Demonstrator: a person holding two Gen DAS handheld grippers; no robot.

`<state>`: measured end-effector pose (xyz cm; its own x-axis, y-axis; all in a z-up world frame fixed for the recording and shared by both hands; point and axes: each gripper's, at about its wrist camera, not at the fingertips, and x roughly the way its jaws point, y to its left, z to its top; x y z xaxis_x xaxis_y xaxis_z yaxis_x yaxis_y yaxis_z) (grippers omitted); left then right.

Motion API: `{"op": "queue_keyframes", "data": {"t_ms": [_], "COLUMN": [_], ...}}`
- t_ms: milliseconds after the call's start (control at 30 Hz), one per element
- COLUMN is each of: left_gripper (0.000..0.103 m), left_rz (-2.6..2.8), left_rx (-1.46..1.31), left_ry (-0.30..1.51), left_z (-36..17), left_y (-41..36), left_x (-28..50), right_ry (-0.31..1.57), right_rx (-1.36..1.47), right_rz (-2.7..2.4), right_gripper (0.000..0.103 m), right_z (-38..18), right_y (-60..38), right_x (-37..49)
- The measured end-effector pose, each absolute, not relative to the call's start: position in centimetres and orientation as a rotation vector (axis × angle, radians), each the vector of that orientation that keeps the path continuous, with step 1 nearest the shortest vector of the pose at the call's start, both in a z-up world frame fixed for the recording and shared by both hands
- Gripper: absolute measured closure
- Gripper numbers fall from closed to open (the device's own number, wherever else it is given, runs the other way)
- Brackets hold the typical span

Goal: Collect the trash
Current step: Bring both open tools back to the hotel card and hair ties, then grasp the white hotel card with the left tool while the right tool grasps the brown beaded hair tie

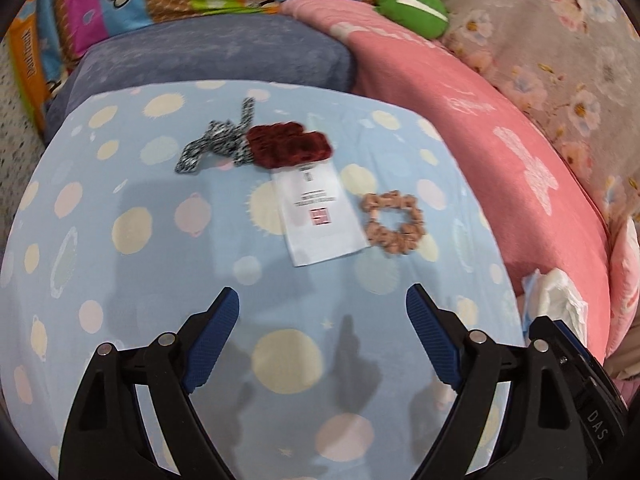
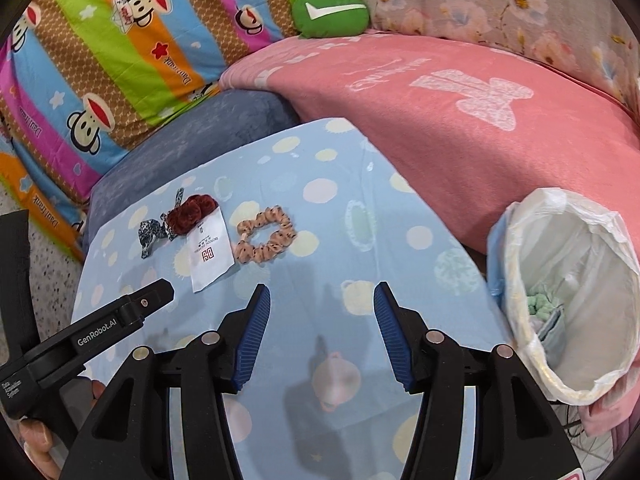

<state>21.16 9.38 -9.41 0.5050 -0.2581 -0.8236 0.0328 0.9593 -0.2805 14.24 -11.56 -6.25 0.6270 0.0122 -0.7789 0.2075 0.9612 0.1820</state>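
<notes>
A white paper packet (image 1: 318, 216) lies flat on the blue dotted sheet (image 1: 140, 240), also in the right wrist view (image 2: 210, 254). A dark red scrunchie (image 1: 290, 148) rests on its far end, with a black-and-white hair tie (image 1: 218, 142) beside it and a peach scrunchie (image 1: 394, 222) to its right. My left gripper (image 1: 322, 312) is open and empty, short of the packet. My right gripper (image 2: 322, 308) is open and empty over the sheet. A bin lined with a white bag (image 2: 572, 292) stands at the right and holds some scraps.
A pink blanket (image 2: 460, 120), a grey-blue cushion (image 1: 216, 58), a striped monkey-print pillow (image 2: 100, 60) and a green plush (image 2: 330, 12) ring the sheet's far side. The left gripper's body (image 2: 100, 332) shows at the lower left of the right wrist view.
</notes>
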Motion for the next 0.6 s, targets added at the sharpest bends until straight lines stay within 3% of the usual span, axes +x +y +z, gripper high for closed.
{"op": "queue_keyframes", "data": {"t_ms": [600], "left_gripper": [0.021], "left_rz": [-0.139], "left_rx": [-0.339], "left_ry": [1.156], "left_z": [-14.5], "left_y": [9.0], "left_x": [29.9], "right_ry": [0.990], "right_rx": [0.291], "right_rz": [-0.085], "right_gripper": [0.050], "right_z": [-12.2], "right_y": [-10.3], "right_x": [24.7]}}
